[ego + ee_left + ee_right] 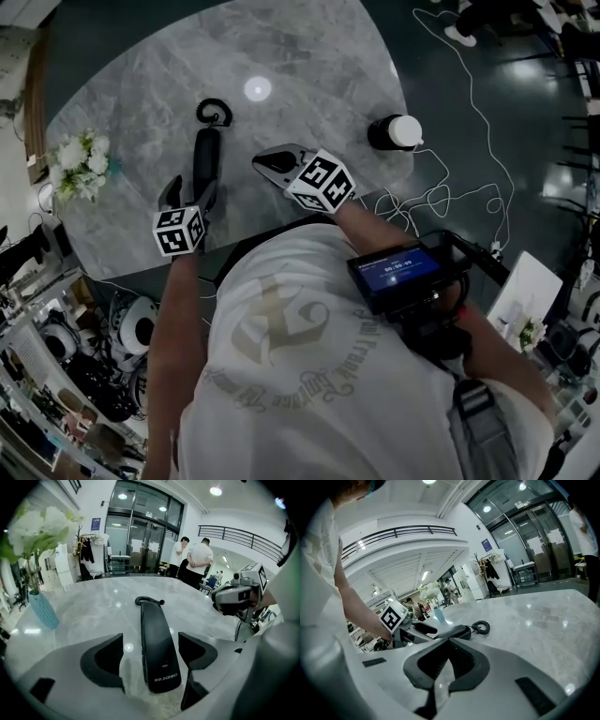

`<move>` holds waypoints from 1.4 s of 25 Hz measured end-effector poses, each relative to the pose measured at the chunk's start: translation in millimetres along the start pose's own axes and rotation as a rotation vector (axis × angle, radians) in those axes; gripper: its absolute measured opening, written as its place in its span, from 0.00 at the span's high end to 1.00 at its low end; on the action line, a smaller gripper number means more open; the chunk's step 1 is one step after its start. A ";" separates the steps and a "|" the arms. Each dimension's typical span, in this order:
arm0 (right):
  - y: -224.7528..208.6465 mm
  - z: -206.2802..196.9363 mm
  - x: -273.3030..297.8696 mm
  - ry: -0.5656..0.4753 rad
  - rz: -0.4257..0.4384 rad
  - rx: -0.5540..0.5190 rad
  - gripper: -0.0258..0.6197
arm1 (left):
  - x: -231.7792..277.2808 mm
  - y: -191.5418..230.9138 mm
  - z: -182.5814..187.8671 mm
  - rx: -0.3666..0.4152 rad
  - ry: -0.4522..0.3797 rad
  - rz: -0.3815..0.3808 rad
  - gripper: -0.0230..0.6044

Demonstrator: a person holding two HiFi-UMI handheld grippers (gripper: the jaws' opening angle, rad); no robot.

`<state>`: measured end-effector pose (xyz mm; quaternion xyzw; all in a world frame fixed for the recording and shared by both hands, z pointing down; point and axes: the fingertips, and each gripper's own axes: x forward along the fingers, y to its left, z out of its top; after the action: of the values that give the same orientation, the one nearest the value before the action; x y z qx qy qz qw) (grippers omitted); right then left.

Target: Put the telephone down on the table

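Observation:
The black telephone handset (pixel 206 157) lies flat on the grey marble table (pixel 309 84), its coiled cord (pixel 214 112) at the far end. My left gripper (pixel 194 189) straddles the handset's near end with its jaws wide open. In the left gripper view the handset (pixel 157 644) rests between the two pads, and neither pad touches it. My right gripper (pixel 269 161) hovers just right of the handset, shut and holding nothing. The right gripper view shows its own closed jaws (pixel 449 643), with the handset (pixel 452 632) and cord (pixel 480 627) beyond them.
A blue vase of white flowers (pixel 80 164) stands at the table's left edge. A black and white cylinder (pixel 396 132) sits at the right edge. Cables (pixel 450 197) run over the dark floor to the right. Two people (pixel 197 559) stand beyond the table.

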<state>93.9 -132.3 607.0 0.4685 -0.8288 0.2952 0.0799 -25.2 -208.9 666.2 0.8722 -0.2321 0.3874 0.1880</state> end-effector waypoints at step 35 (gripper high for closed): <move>143.0 -4.8 -46.2 -0.131 -0.081 -0.157 0.94 | -166.0 -41.3 -72.3 -0.100 -0.318 -0.148 0.93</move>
<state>0.8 -40.6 532.7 0.5123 -0.8332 0.1949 0.0738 -143.4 -95.2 578.9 0.9267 -0.2130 0.2174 0.2203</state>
